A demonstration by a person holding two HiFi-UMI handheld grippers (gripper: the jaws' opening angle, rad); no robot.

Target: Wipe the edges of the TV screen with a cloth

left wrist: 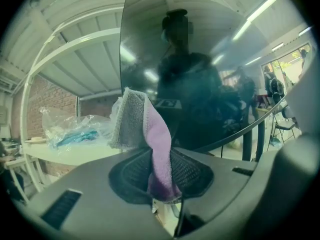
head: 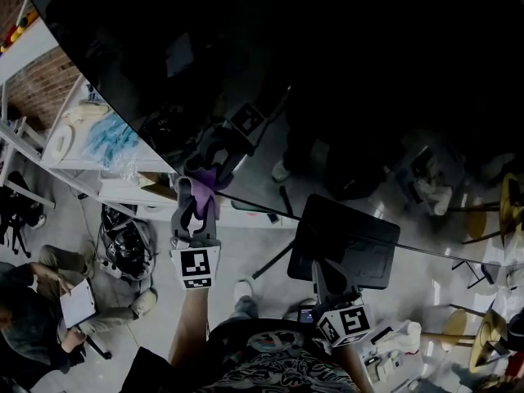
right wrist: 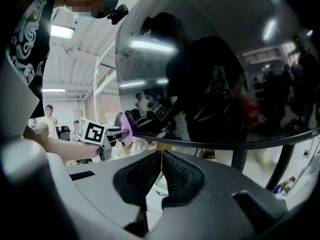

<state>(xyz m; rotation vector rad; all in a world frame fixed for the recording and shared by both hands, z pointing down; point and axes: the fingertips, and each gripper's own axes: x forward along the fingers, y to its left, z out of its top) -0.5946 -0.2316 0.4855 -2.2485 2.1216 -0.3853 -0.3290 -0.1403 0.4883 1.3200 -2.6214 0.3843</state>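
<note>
We face the big, dark, glossy TV screen (head: 344, 64) mirroring the room, our left gripper (head: 196, 196) clamped on a folded fuzzy lilac-and-grey cloth (left wrist: 156, 149) at the screen's lower edge, our right gripper (right wrist: 161, 159) lower, jaws pressed together, empty.

- A lilac cloth (left wrist: 159, 144), grey on one face, is seen at centre.
- The TV screen (head: 344, 64) is shown glossy black.
- Black-and-white squares are printed on the marker cube (head: 196, 268) at lower centre.

head view: above, steeply down | gripper views: close-up | shared: tv screen (head: 327, 72)
</note>
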